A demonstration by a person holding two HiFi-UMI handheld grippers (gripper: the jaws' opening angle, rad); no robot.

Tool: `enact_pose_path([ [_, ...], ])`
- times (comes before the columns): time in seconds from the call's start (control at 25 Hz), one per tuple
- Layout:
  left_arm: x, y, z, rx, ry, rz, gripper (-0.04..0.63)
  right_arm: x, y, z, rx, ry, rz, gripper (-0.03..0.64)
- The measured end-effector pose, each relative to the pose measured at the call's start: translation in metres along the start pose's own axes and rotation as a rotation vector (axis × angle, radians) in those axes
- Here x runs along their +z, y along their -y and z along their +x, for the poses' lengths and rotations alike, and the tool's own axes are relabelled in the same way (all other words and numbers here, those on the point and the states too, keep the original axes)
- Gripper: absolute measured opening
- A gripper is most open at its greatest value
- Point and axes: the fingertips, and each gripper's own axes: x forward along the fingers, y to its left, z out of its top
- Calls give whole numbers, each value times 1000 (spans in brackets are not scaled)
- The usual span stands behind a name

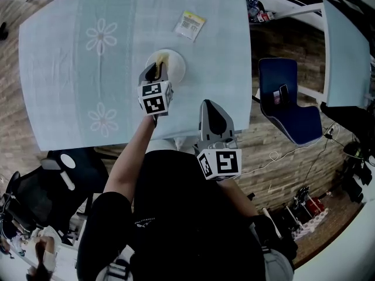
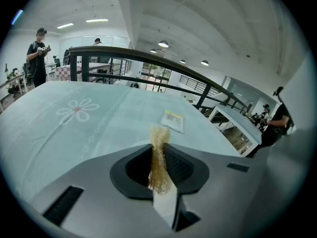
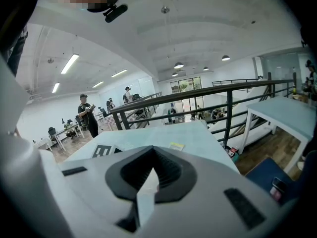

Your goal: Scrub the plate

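Two flower prints [image 1: 102,36] sit one above the other at the left of the head view, on the pale covering of the tabletop [image 1: 64,98].

Just right of them, near the middle of the frame, the left hand-held gripper [image 1: 155,70] reaches over the left part of the plate [image 1: 179,62]. The plate is small, white and round, and lies flat on the tabletop. The left gripper view shows the jaws pressed together on a thin golden-brown scourer [image 2: 158,157]. Its frayed top pokes up past the jaw tips. The gripper covers the spot where scourer and plate would meet, so I cannot tell whether they touch.

Up and to the right of the plate, and apart from it, a flat packet [image 1: 190,25] with a yellow band lies slightly askew on the tabletop. The same packet shows beyond the jaws in both gripper views.

Lower and to the right of the plate, near the tabletop's lower edge, is the right hand-held gripper [image 1: 214,111]. It is well clear of the plate. Its own view shows the jaws fully together with nothing between them.

Further right, off the tabletop, a blue chair [image 1: 290,107] stands on a wooden floor [image 1: 275,157] with a small dark object on its seat. At the far right edge is a second pale table [image 1: 345,51].
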Motion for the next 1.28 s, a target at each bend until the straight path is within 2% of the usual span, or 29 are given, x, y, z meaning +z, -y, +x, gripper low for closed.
enact_pose_path([
  [0.24, -16, 36, 11, -61, -38, 25, 69, -2, 4, -7, -26, 3, 10, 9],
  [0.48, -27, 50, 19, -80, -77, 48, 69, -6, 13, -15, -50, -1, 14, 9],
  [1.28, -27, 7, 19, 29, -107, 36, 69, -11, 11, -14, -40, -11, 21, 8],
])
